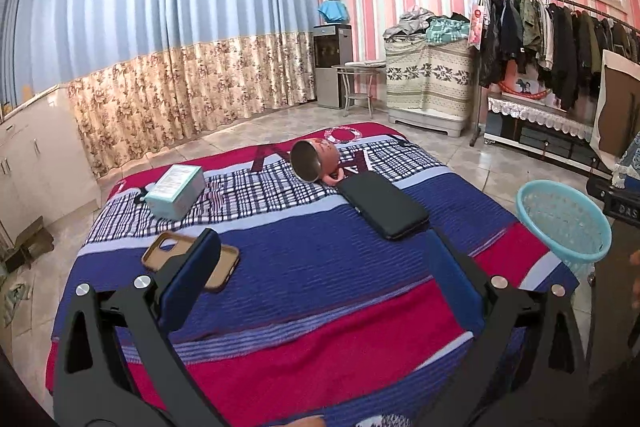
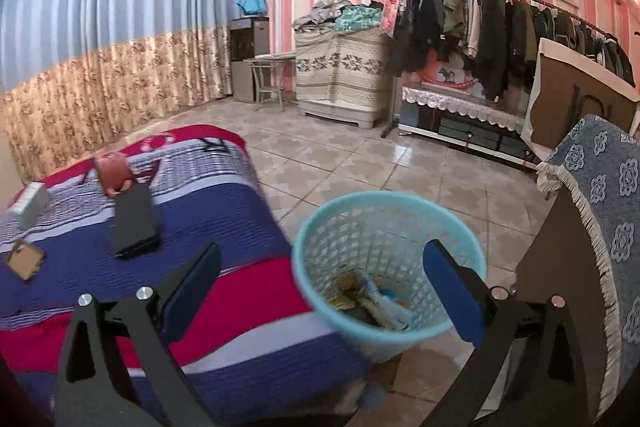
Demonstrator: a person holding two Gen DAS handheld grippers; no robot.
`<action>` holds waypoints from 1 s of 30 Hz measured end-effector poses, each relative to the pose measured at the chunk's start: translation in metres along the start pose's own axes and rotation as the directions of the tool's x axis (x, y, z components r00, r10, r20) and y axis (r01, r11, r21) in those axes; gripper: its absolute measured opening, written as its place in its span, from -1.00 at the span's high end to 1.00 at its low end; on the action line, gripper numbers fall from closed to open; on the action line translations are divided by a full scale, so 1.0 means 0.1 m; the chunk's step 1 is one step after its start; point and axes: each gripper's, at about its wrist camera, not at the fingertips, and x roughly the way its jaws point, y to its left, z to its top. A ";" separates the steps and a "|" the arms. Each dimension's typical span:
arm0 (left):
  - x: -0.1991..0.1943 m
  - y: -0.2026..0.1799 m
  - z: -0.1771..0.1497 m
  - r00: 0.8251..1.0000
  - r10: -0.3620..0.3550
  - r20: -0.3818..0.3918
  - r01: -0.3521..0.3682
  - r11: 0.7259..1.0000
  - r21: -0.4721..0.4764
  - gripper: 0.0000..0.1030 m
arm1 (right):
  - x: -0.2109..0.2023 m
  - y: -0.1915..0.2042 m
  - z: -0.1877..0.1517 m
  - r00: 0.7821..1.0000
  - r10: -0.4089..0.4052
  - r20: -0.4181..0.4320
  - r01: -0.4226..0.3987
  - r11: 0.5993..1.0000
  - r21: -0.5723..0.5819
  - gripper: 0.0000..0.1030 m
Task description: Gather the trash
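Observation:
A light blue mesh wastebasket (image 2: 388,263) stands on the floor beside the bed, with crumpled wrappers and paper (image 2: 368,301) at its bottom. My right gripper (image 2: 324,283) hangs open just above its rim, nothing between the fingers. In the left wrist view the same wastebasket (image 1: 564,223) sits at the right past the bed's edge. My left gripper (image 1: 324,267) is open over the striped blanket (image 1: 304,307), empty. Ahead of it lie a tan phone case (image 1: 192,259), a black phone (image 1: 384,205), a pale blue box (image 1: 176,191) and a tipped pink mug (image 1: 316,161).
A chair with a blue patterned cover (image 2: 600,211) stands right of the basket. A clothes rack (image 2: 500,27), a low cabinet (image 2: 464,123), a covered chest (image 2: 340,75), a small round table (image 2: 268,75) and a water dispenser (image 2: 248,59) line the far wall. Tiled floor (image 2: 360,159) lies between.

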 end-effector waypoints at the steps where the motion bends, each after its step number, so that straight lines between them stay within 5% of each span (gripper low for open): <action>1: -0.02 0.02 -0.03 1.000 -0.007 -0.003 0.007 1.000 -0.004 -0.89 | -0.11 0.06 -0.05 1.000 0.019 0.006 -0.019 1.000 0.004 -0.91; 12: -0.20 0.01 -0.21 0.998 -0.049 0.031 0.049 0.999 -0.010 -0.90 | -0.78 0.45 -0.37 0.993 0.084 0.083 -0.081 0.996 -0.032 -0.91; 30: -0.30 0.06 -0.33 0.996 -0.064 0.063 0.065 0.998 -0.014 -0.90 | -1.02 0.75 -0.45 0.983 0.124 0.138 -0.114 0.990 -0.081 -0.91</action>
